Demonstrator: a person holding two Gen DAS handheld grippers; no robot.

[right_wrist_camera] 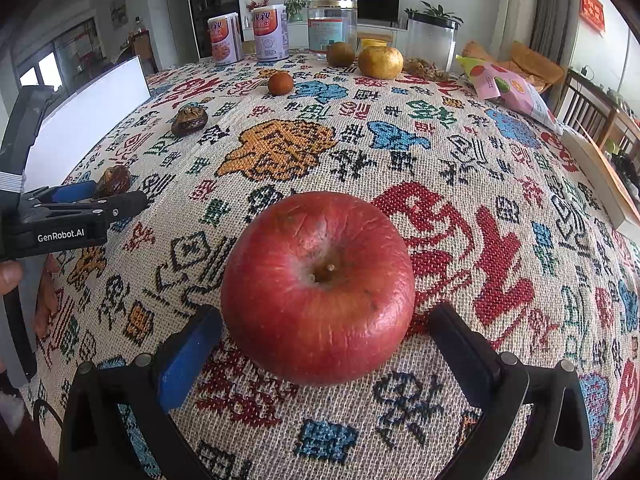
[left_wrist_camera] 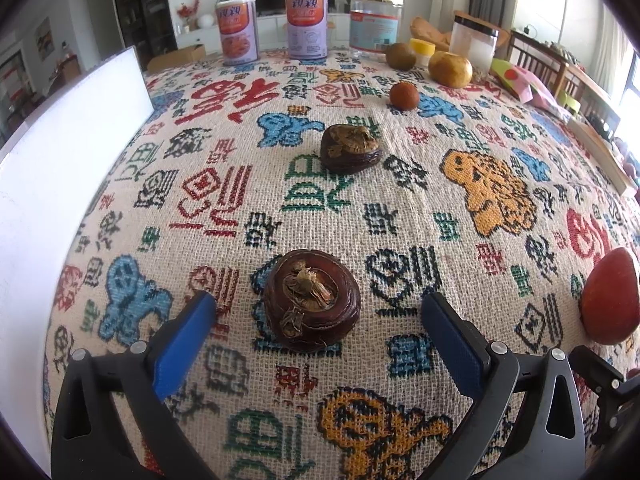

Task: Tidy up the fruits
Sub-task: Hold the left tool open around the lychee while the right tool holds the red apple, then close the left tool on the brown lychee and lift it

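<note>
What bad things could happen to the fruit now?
The red apple is round and wrinkled; the open right tongs sit low around it, so it might squirt forward when squeezed. The near water chestnut is small between the wide-open left tongs, so they could nudge it aside. Both tongs are close together and might bump.

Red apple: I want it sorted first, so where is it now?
The red apple sits on the patterned tablecloth between the right gripper's open fingers in the right wrist view, untouched; the left wrist view shows it at the far right edge.
</note>
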